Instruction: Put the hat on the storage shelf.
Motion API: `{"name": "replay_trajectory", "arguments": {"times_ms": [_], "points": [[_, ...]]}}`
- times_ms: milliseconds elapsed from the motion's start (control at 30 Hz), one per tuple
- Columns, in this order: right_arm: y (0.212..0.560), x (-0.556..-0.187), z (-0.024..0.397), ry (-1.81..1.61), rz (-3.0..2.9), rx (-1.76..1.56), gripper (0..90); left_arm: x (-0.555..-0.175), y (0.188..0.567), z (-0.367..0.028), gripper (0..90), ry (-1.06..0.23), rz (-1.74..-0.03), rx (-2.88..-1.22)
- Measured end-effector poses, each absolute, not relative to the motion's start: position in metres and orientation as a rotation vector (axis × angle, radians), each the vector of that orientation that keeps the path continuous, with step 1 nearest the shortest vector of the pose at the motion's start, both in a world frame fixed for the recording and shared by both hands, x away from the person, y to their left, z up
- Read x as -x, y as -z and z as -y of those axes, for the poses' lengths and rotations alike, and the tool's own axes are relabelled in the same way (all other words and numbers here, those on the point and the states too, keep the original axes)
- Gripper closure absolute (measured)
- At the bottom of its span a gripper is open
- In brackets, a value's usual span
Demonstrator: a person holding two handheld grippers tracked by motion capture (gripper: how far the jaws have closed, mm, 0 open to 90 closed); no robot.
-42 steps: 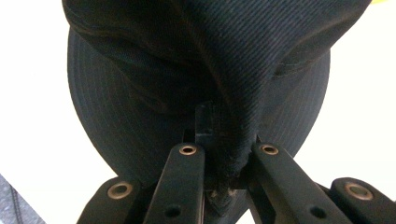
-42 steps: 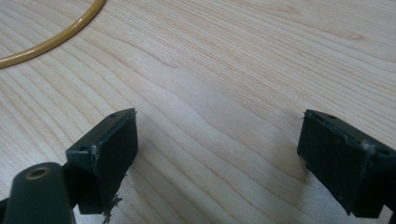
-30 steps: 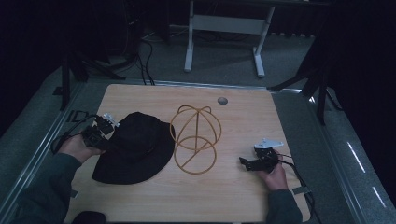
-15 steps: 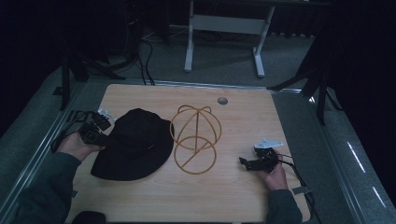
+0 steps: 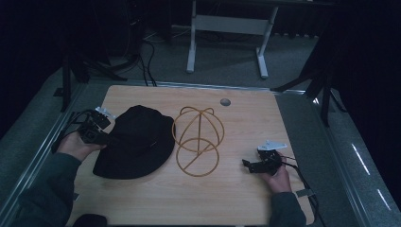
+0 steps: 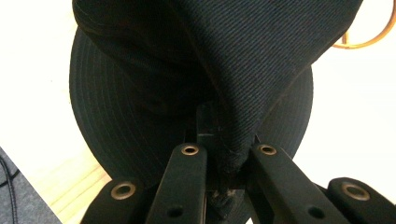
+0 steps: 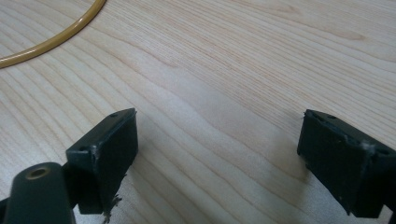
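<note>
The left gripper [image 5: 101, 137] is clamped on the brim of the black hat [image 5: 135, 142], which lies on the left part of the table [image 5: 246, 118] — the pinched fold hides the pads in the left gripper view. The right gripper [image 7: 219, 158] rests near the wire frame [image 5: 196, 141], jaws wide apart — nothing between them.

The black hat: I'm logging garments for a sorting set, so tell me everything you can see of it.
The hat is a black bucket hat of twill-looking cloth with a round crown and a stitched brim all round. It lies crown up on the left part of the wooden table, just left of the yellow wire frame. The left tongs are shut on its left brim, and the left gripper view shows that edge pinched and raised between the jaws.
</note>
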State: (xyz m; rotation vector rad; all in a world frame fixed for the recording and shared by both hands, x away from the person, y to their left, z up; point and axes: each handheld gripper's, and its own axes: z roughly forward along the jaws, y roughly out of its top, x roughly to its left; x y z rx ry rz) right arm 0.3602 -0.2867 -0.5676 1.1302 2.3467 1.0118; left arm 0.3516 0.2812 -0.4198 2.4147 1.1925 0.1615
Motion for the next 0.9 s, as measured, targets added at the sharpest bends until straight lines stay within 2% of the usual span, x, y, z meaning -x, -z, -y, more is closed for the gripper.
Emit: {"name": "replay_trajectory", "arguments": {"times_ms": [900], "points": [[0.568,-0.360,0.287,-1.011,-2.347,-1.127,12.2,-0.351,0.391,-0.286,88.1,-0.202,-1.154,-2.339]]}}
